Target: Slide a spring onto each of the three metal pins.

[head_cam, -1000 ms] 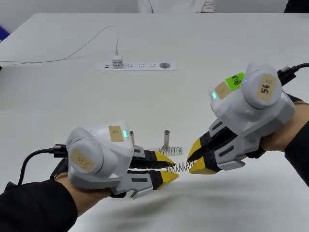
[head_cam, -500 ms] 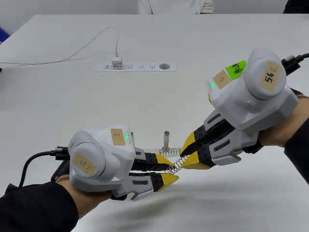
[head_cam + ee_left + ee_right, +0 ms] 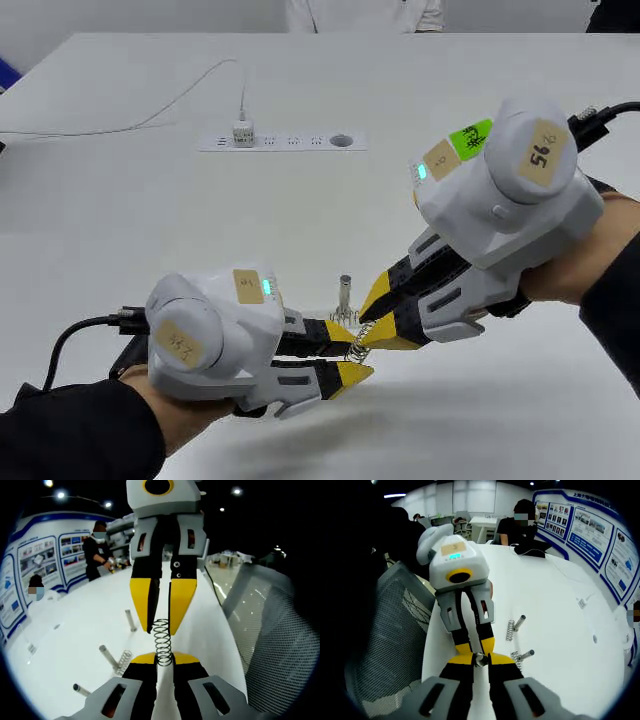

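One spring (image 3: 161, 641) spans left hand-held gripper (image 3: 476, 650) and right hand-held gripper (image 3: 160, 628); ends hidden.

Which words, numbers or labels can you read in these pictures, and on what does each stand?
"56" (or "95", turned): tan sticker on the right hand-held gripper.
Green sticker, left hand-held gripper's tan stickers, wall posters: too blurred to read.
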`<state>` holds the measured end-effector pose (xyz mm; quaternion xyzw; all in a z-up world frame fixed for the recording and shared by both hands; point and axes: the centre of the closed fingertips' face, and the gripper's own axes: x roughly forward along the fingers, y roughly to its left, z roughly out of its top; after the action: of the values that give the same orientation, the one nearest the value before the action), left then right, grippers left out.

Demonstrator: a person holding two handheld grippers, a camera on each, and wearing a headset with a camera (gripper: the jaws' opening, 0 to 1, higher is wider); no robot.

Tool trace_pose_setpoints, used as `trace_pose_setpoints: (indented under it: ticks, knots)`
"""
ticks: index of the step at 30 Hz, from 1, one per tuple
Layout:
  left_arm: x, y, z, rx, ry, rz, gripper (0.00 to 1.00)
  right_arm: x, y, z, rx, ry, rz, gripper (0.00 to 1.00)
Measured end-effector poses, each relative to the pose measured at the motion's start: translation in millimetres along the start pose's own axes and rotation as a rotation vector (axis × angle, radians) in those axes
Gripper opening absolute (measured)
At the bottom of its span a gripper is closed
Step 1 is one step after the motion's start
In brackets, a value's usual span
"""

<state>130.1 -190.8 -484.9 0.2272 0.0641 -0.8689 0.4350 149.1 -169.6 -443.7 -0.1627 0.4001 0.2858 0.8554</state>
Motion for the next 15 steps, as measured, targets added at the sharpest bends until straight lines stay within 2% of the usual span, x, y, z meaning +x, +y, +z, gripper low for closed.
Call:
trace_pose_setpoints:
  ticks: [6,15]
  knots:
    - [0.3,-2.1,0.6,0.012,-0.003,-0.005,0.11,1.2,0.7,-1.6,0.050,-0.001,0.020,0.17]
    - [1.6,-4.8,3.9,0.011,-0.014,-0.011,0.11,7.2,5.1,-10.6,0.052,0.036,0.036,0.16]
